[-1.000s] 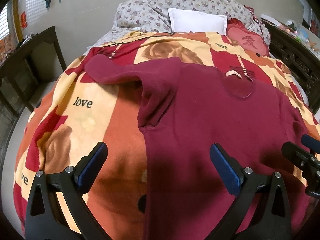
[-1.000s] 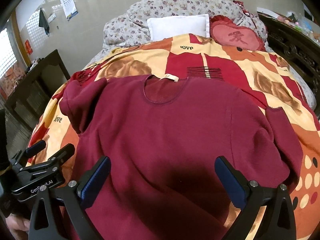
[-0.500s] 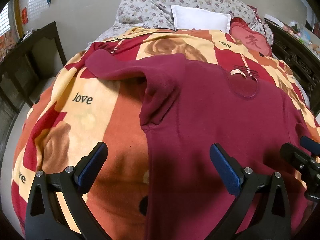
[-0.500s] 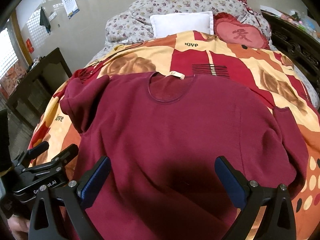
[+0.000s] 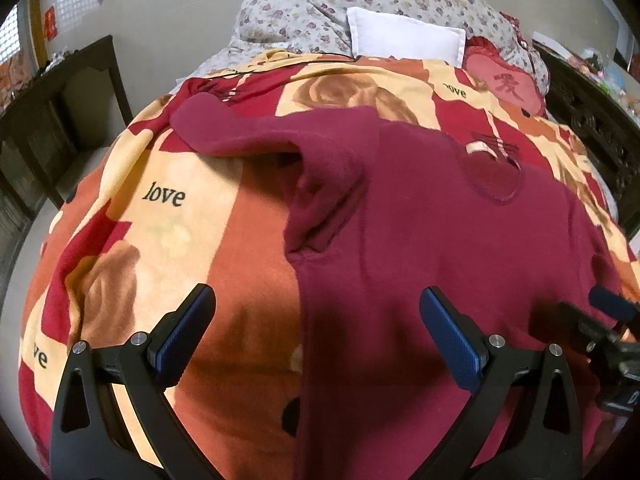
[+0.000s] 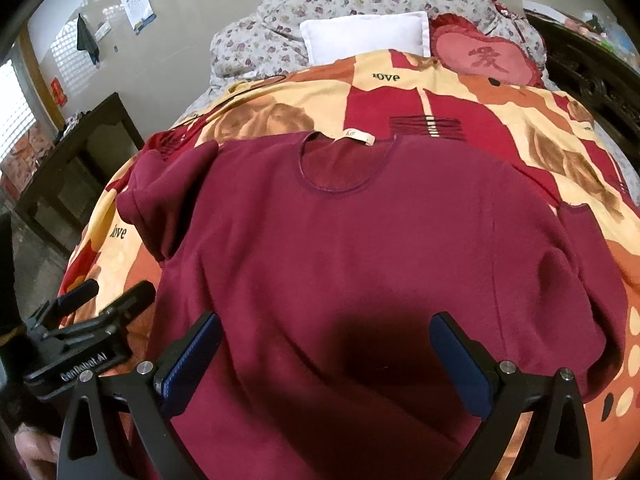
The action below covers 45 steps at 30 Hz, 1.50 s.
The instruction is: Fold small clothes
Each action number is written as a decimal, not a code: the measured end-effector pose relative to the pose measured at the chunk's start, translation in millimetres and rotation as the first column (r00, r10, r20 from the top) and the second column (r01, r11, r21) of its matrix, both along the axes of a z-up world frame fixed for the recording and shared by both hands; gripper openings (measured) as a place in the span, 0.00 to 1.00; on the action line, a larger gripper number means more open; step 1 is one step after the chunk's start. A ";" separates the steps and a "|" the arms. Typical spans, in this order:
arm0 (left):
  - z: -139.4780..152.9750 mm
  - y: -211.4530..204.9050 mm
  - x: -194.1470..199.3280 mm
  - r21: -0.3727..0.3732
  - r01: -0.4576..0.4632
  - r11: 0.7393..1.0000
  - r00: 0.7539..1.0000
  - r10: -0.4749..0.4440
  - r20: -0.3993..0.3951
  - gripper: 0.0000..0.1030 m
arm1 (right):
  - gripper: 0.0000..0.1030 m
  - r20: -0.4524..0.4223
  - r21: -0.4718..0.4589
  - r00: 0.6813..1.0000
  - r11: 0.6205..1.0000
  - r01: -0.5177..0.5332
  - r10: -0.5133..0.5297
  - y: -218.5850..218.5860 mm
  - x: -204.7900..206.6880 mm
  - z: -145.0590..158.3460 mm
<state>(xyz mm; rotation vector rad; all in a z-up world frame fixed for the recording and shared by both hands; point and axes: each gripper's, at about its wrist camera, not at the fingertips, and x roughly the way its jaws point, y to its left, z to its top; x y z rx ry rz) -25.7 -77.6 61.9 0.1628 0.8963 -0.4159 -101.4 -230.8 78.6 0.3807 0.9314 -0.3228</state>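
Left gripper (image 5: pixel 316 336) spread wide above the maroon sweater's (image 5: pixel 440 248) left edge, holding nothing. Right gripper (image 6: pixel 326 356) likewise spread over the sweater's lower middle. Sweater flat on the blanket (image 5: pixel 180 208), neck toward the white pillow (image 6: pixel 364 36). Outstretched left sleeve (image 5: pixel 240 132) clear only from left wrist; right sleeve (image 6: pixel 592 264) only from right wrist.

Daylight enters from a window (image 6: pixel 16 108) at the left edge. Both views are sharp at centre, bowed toward dark vignetted corners. Dark shadows fall on the maroon sweater (image 6: pixel 360 264) at lower centre.
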 end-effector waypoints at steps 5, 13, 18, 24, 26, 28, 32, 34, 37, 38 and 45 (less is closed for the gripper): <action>8.3 20.2 30.1 -0.032 -0.054 0.998 0.998 0.054 -0.012 1.00 | 1.00 0.007 0.013 1.000 1.000 -0.016 0.016 -0.2 5.8 -1.9; 8.8 53.3 99.3 -0.101 -0.198 0.975 0.979 0.192 -0.069 0.99 | 1.00 -0.014 0.012 0.998 0.998 -0.061 0.061 4.9 28.5 -8.9; 5.5 60.0 143.7 -0.140 -0.243 0.960 0.968 0.230 -0.102 0.99 | 1.00 -0.023 0.034 0.996 0.996 -0.085 0.086 7.6 35.3 -13.5; -0.4 79.1 195.6 -0.301 -0.363 0.882 0.929 0.317 -0.191 0.87 | 1.00 -0.038 0.068 0.993 0.992 -0.106 0.109 8.0 39.2 -19.6; -4.1 78.0 208.2 -0.304 -0.382 0.873 0.920 0.330 -0.210 0.82 | 1.00 -0.044 0.079 0.992 0.991 -0.112 0.115 7.0 42.0 -21.6; -15.0 73.1 223.8 -0.261 -0.388 0.884 0.913 0.329 -0.241 0.80 | 1.00 -0.050 0.088 0.992 0.990 -0.113 0.118 6.4 44.7 -23.0; -25.5 65.4 232.7 -0.212 -0.383 0.899 0.915 0.338 -0.218 0.71 | 1.00 -0.044 0.093 0.992 0.989 -0.115 0.120 5.6 48.1 -22.4; -25.2 65.1 232.0 -0.206 -0.379 0.902 0.921 0.346 -0.181 0.59 | 1.00 -0.046 0.091 0.992 0.990 -0.110 0.114 4.2 49.1 -22.7; -21.6 65.7 231.8 -0.206 -0.370 0.906 0.927 0.343 -0.155 0.23 | 1.00 -0.050 0.104 0.994 0.990 -0.091 0.096 -0.8 48.3 -23.6; -20.0 65.4 232.6 -0.231 -0.342 0.911 0.936 0.307 -0.173 0.16 | 1.00 -0.050 0.109 0.995 0.990 -0.084 0.090 -2.7 47.4 -23.3; 7.2 62.9 224.6 -0.311 -0.273 0.910 0.956 0.221 -0.192 0.08 | 1.00 -0.028 0.116 0.997 0.991 -0.063 0.067 -8.9 35.1 -15.0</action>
